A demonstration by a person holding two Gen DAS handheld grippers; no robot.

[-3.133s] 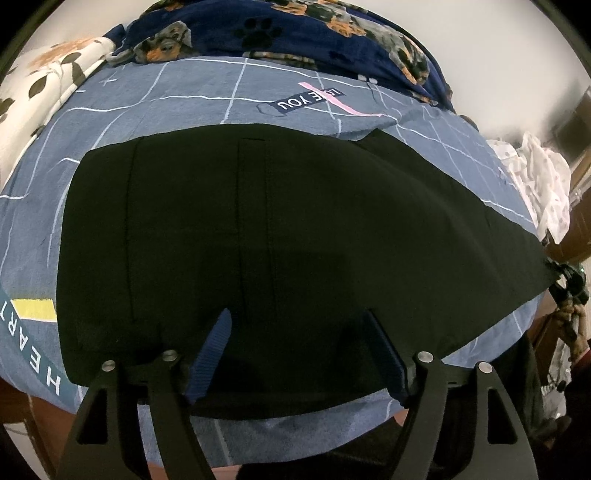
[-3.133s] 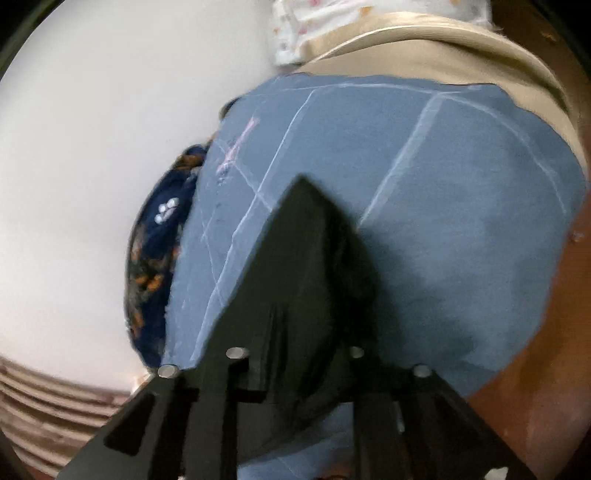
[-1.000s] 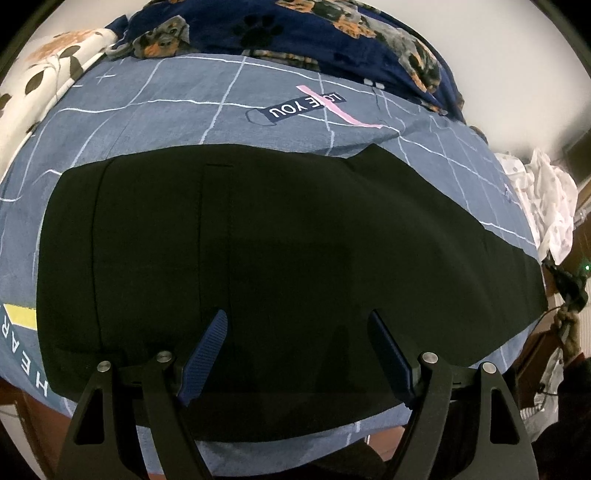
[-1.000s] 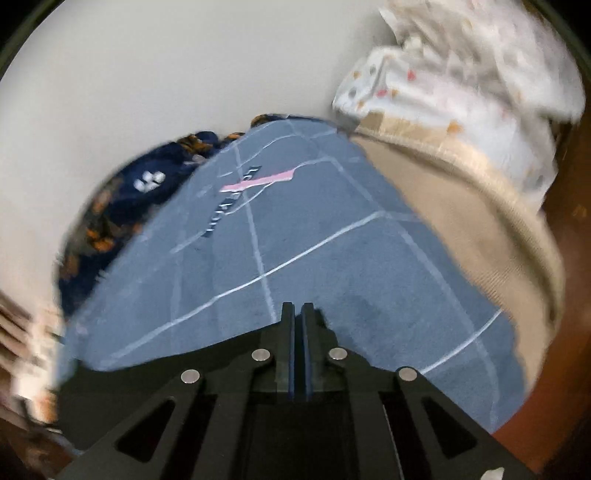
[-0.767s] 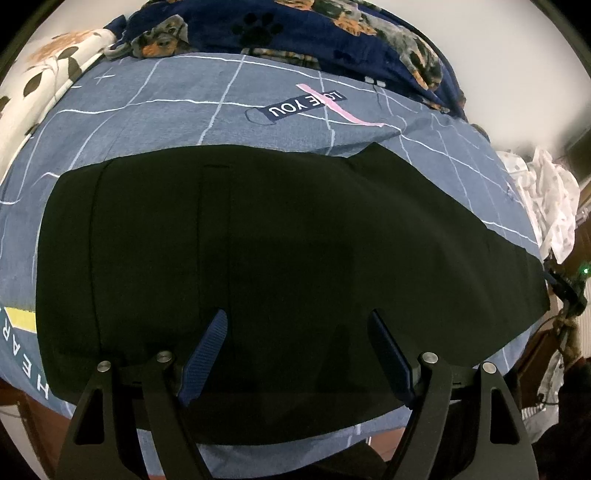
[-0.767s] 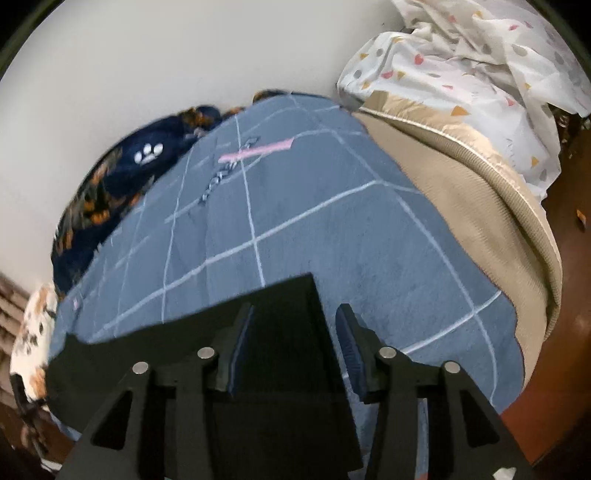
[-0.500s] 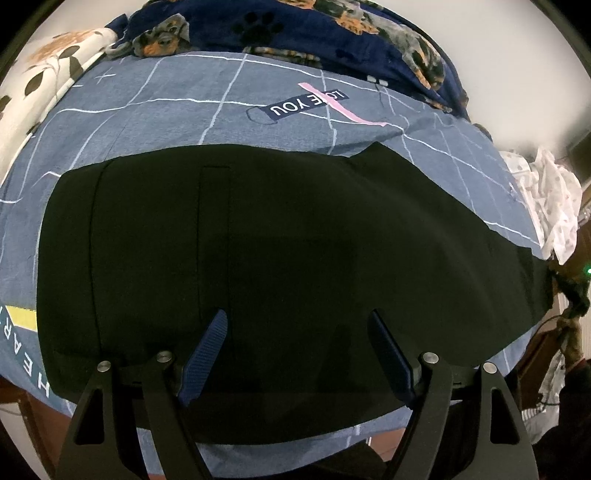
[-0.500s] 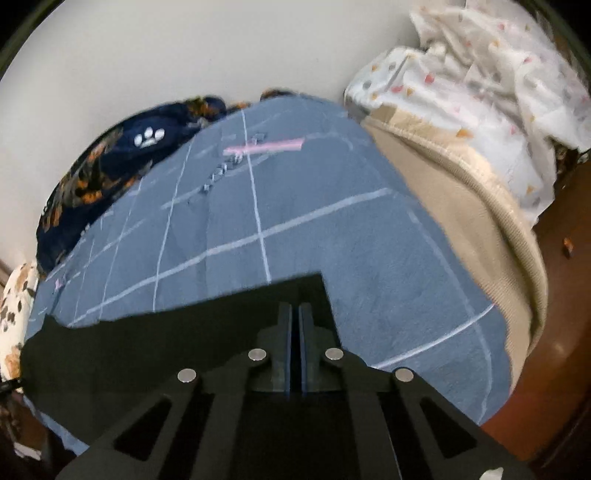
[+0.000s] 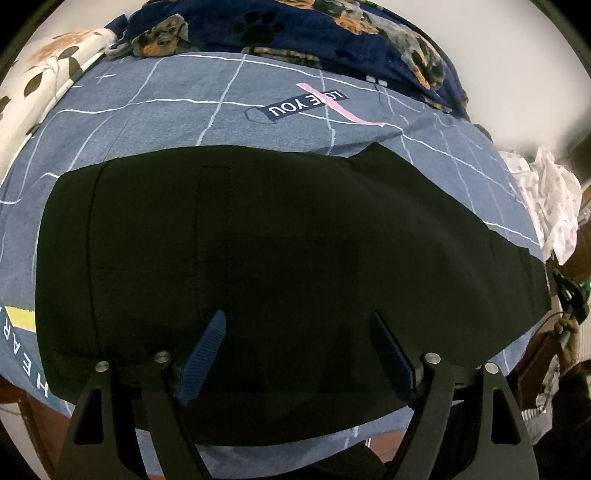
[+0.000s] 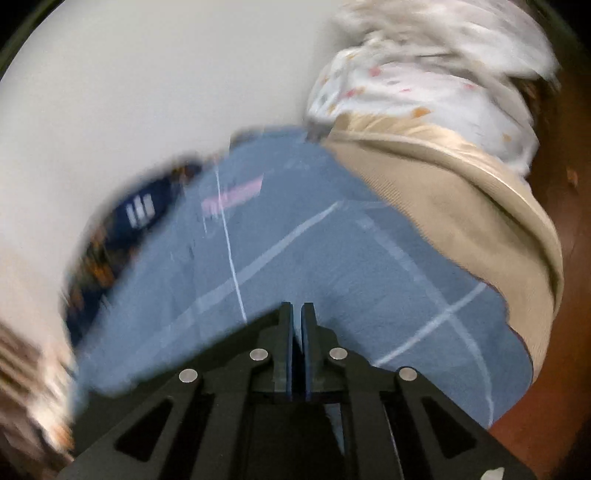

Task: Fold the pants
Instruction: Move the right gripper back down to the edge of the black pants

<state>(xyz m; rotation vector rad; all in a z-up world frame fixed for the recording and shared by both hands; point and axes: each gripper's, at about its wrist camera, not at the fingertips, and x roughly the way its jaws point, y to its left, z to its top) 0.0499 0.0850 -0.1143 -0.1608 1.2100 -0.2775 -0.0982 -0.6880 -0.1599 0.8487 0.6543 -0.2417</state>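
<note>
Black pants [image 9: 280, 258] lie flat across a blue grid-patterned bedsheet [image 9: 177, 110], waistband at the left, legs running to the right. My left gripper [image 9: 297, 325] is open, hovering over the near edge of the pants with nothing between its blue pads. In the right wrist view my right gripper [image 10: 296, 314] is shut at the leg end of the pants [image 10: 229, 347]; black cloth lies around its fingers, and the view is blurred by motion. I cannot see cloth between the pads.
A dark blue dog-print blanket [image 9: 295, 29] lies at the far side of the bed. A white floral pillow [image 9: 40, 88] is at the left. White patterned cloth [image 10: 424, 77] and a beige blanket [image 10: 461, 206] lie at the bed's right end. Brown floor [image 10: 554, 369] shows beyond.
My right gripper opened over the leg end, then shut again, and now swings with heavy blur. My left gripper has stayed open and nearly still over the pants.
</note>
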